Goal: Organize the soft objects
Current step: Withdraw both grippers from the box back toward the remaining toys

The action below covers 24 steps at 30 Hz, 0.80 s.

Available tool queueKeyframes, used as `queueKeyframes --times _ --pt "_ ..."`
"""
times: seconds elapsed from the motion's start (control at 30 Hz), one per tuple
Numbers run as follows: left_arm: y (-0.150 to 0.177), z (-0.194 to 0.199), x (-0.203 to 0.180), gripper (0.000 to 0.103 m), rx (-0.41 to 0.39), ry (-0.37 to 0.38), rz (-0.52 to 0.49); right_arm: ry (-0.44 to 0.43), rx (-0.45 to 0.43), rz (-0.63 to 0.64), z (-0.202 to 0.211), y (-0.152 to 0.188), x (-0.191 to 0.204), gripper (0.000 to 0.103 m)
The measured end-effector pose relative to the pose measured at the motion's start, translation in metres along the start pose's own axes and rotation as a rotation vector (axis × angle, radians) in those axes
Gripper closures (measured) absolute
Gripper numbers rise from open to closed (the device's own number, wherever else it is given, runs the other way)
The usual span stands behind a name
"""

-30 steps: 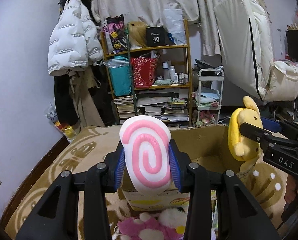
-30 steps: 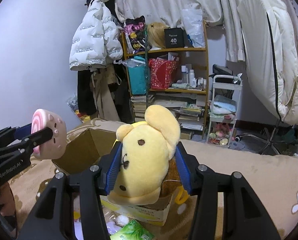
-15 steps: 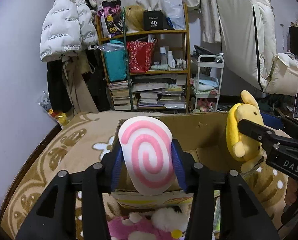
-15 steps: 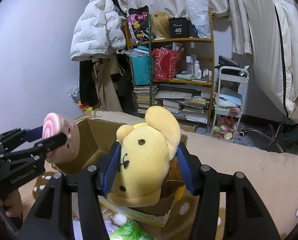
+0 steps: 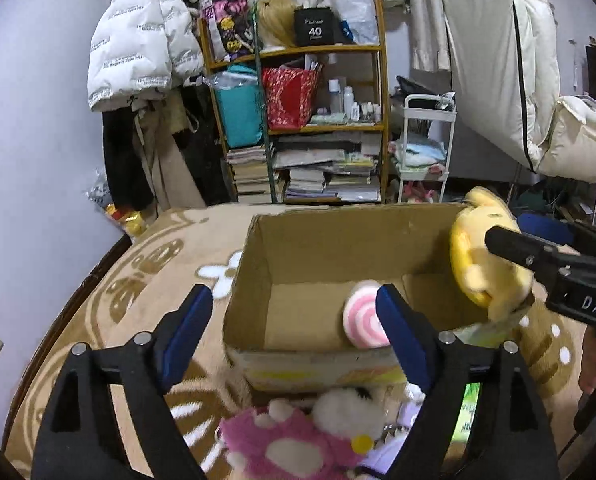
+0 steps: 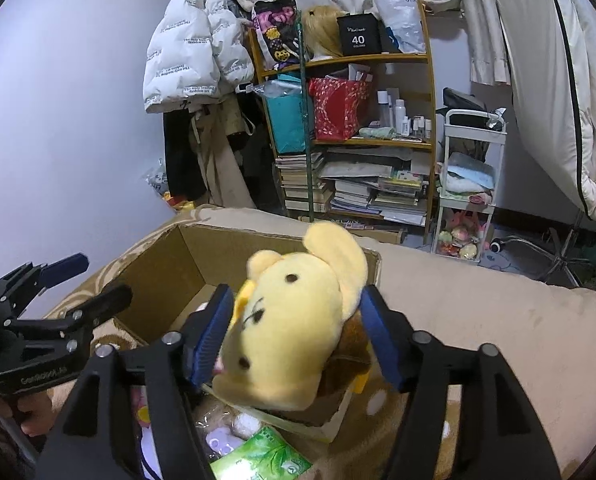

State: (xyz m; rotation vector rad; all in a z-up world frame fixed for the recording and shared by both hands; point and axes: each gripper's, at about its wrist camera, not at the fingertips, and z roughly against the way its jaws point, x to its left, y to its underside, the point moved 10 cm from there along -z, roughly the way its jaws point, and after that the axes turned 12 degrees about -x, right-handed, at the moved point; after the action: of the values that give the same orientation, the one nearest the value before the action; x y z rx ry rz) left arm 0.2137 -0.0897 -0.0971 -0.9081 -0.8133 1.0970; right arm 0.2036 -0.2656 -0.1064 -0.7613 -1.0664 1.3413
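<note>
The pink swirl cushion (image 5: 364, 316) is partly hidden behind the left gripper's (image 5: 293, 334) right finger and the box (image 5: 257, 280) wall. The yellow plush (image 6: 293, 320) is blurred — whether the right gripper (image 6: 298, 334) pinches it is unclear. The pink fuzzy toy (image 5: 293, 446) and green packet (image 6: 261, 460) are cut off at the bottom edge.

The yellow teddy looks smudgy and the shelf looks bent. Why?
Left wrist view: the yellow teddy is motion-blurred at its lower edge, and so is the pink swirl toy. Both views: the fisheye lens bows the shelf and darkens the corners.
</note>
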Motion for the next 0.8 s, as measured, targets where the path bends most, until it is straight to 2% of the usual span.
queueKeyframes --times 0.1,0.17,0.23,0.37,0.43,0.8 --pt "0.002 0.008 0.005 0.013 0.008 -0.014 0.007 -0.004 -0.01 0.003 0.005 -0.001 0.003 0.021" --pt "0.001 0.015 0.007 0.012 0.007 -0.02 0.022 -0.004 -0.012 0.008 0.009 -0.002 0.006 0.019" --pt "0.002 0.022 0.009 0.011 0.01 -0.025 0.028 -0.001 -0.016 0.009 0.013 -0.002 0.007 0.013" --pt "0.005 0.035 0.013 0.006 0.011 -0.04 0.029 0.006 -0.019 0.0 0.026 -0.005 0.01 0.01" --pt "0.006 0.043 0.015 0.005 0.012 -0.043 0.036 0.011 -0.026 -0.003 0.033 -0.006 0.011 0.001" --pt "0.013 0.083 0.02 0.004 0.039 -0.037 0.04 0.042 -0.033 -0.005 0.071 -0.007 0.021 0.0"
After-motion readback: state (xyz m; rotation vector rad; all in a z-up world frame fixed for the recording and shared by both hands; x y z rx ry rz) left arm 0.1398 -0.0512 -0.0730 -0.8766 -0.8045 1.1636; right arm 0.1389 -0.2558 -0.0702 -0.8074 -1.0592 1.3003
